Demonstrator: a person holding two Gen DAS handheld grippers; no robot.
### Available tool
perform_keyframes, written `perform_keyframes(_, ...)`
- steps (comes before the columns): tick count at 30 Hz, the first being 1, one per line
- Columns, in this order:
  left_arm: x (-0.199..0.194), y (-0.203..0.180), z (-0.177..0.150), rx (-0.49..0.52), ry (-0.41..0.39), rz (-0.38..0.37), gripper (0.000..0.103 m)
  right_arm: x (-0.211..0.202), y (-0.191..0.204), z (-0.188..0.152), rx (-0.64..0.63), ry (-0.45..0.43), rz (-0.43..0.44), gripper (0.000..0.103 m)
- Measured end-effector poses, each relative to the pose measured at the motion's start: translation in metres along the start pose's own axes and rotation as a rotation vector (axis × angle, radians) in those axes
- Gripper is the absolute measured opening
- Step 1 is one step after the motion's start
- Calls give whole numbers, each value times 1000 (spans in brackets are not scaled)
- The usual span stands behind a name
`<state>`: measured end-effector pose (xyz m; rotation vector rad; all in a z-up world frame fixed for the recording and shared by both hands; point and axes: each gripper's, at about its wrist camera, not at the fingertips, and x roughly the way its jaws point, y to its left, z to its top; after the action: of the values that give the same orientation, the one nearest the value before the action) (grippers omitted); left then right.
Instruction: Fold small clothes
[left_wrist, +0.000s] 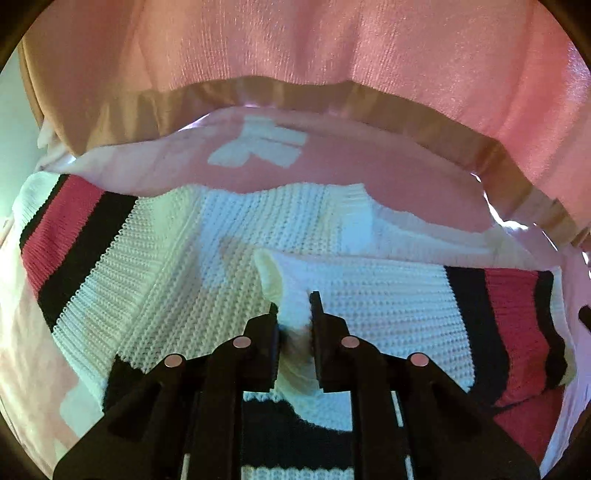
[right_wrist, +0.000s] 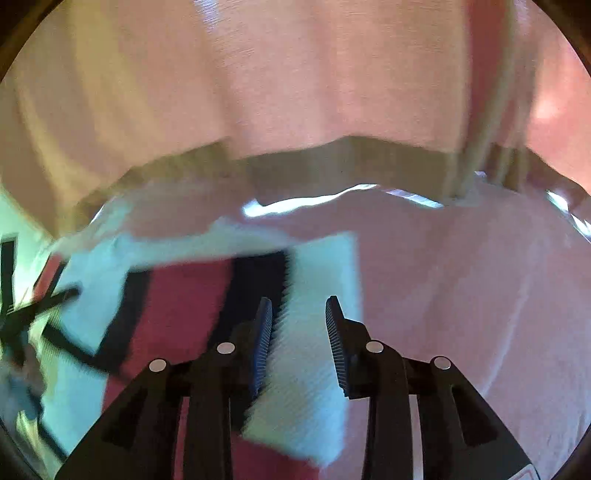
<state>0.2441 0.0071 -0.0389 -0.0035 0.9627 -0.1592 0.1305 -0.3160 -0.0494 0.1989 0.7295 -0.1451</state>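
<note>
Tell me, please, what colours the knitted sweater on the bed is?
White knit sweater with red and black stripes; clearest in the left wrist view.

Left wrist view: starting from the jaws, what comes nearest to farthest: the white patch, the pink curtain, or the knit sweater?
1. Knit sweater: a white fold pinched in the left gripper.
2. White patch: beyond, on the pink sheet.
3. Pink curtain: farthest, hanging behind.

**Striped knit sweater spread on pink fabric**

A small sweater (left_wrist: 207, 236) in white waffle knit lies mostly flat on a pink cloth. Bands of black, red and black cross it at the left and right ends. A raised fold of the white knit stands up near the middle, pinched into a ridge. In the blurred right wrist view, the sweater (right_wrist: 310, 332) shows a white ribbed edge beside the red and black bands.
</note>
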Motion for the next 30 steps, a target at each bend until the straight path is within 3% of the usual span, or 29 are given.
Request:
perform_keyframes(2,3,-1,0,0,21,5,16,29,8,-19,-92,152,-67,20)
perform_keyframes(5,10,5,-1,-20,42,4,18,27,8,-30,-167,135,-116,17)
perform_keyframes(7,4,9,0,-27,44,9,19,13,7,-25,-130,108,-166,22)
perform_keyframes(11,-23,7,1,-37,-4,-23,19,-9,19,-18,-119,54,-58,25)
perform_keyframes(13,-26,-1,-2,-1,-1,-32,21,2,32,-22,-171,107,-55,24)
perform_keyframes(15,-15,-7,-9,42,24,15,23,25,28,-41,-213,235,-133,23)
perform_keyframes(18,3,-2,-17,65,71,67,26,16,13,-40,-171,222,-96,21)
perform_keyframes(22,-13,4,-12,27,34,63,27,-10,4,-23,-86,80,-87,28)
perform_keyframes(24,-15,1,-11,26,28,66,33,-3,8,-23,-101,89,-61,28)
perform_keyframes(26,-7,-2,-13,42,53,86,36,28,4,-33,-140,200,-119,27)
perform_keyframes(29,-16,1,-9,7,37,65,36,22,13,-36,-176,164,-168,28)
perform_keyframes(30,-30,9,-1,-27,2,24,39,5,21,-35,-184,109,-145,33)
